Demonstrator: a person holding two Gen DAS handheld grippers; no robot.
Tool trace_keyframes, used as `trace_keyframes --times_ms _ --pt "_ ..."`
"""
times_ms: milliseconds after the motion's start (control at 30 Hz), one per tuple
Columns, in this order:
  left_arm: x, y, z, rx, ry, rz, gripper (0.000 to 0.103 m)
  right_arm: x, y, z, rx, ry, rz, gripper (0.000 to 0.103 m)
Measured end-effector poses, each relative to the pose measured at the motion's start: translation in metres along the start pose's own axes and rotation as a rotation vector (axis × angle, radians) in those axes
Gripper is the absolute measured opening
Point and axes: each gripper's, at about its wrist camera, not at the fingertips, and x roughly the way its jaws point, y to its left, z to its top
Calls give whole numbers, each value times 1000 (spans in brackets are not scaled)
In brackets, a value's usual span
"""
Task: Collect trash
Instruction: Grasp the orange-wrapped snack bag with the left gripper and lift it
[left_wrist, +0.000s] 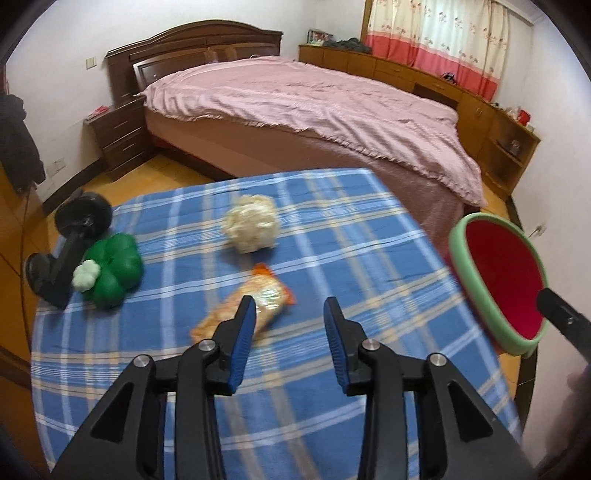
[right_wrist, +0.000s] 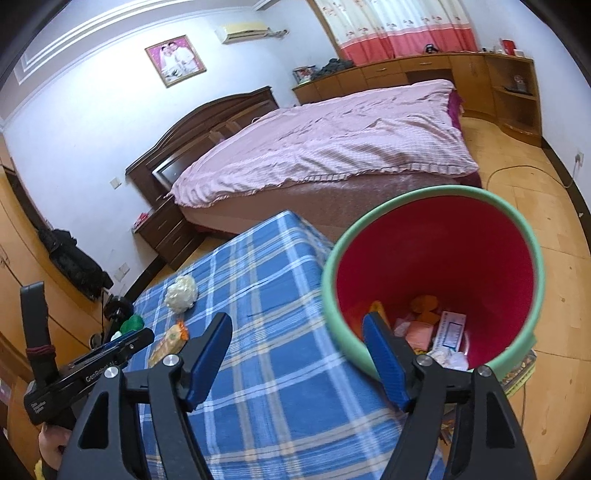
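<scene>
A: Left gripper (left_wrist: 289, 314)?
B: Tilted down over the checked tablecloth (left_wrist: 332, 258), jaws apart, empty; snack wrapper (left_wrist: 245, 308) just beyond. Its body reads "GenRobot".
A: Right gripper (right_wrist: 297, 341)?
B: Jaws wide, straddling the bin (right_wrist: 436, 266) rim without pressing.

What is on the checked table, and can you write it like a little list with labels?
Table: blue checked cloth
Trash on it: crumpled white paper ball; orange and clear snack wrapper
Also on it: green plastic pepper toy; black dumbbell
Bin: red bucket with green rim, trash already inside
Left gripper: open, empty, above the wrapper
Right gripper: open, astride the bin's rim
</scene>
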Motion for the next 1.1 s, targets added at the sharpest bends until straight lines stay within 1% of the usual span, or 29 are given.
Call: trace_keyframes --times_ms 200,400,533,667,833,933,1100 --pt "19 18 -5 11 48 35 48 16 15 -4 -26 41 3 77" --pt "42 25 -10 32 109 54 48 31 25 -7 -46 84 -3 77" --pt "53 30 -11 30 136 66 48 41 29 -8 -57 106 -6 77" --pt "60 37 -9 24 137 80 52 49 33 -8 -68 124 -5 77" --pt "70 44 -10 -4 151 59 53 59 40 -8 -84 144 1 77" --pt "70 47 -11 -17 137 43 53 65 45 -8 -94 157 5 77" --pt "63 56 -13 -59 109 16 48 72 57 -7 -125 179 12 77"
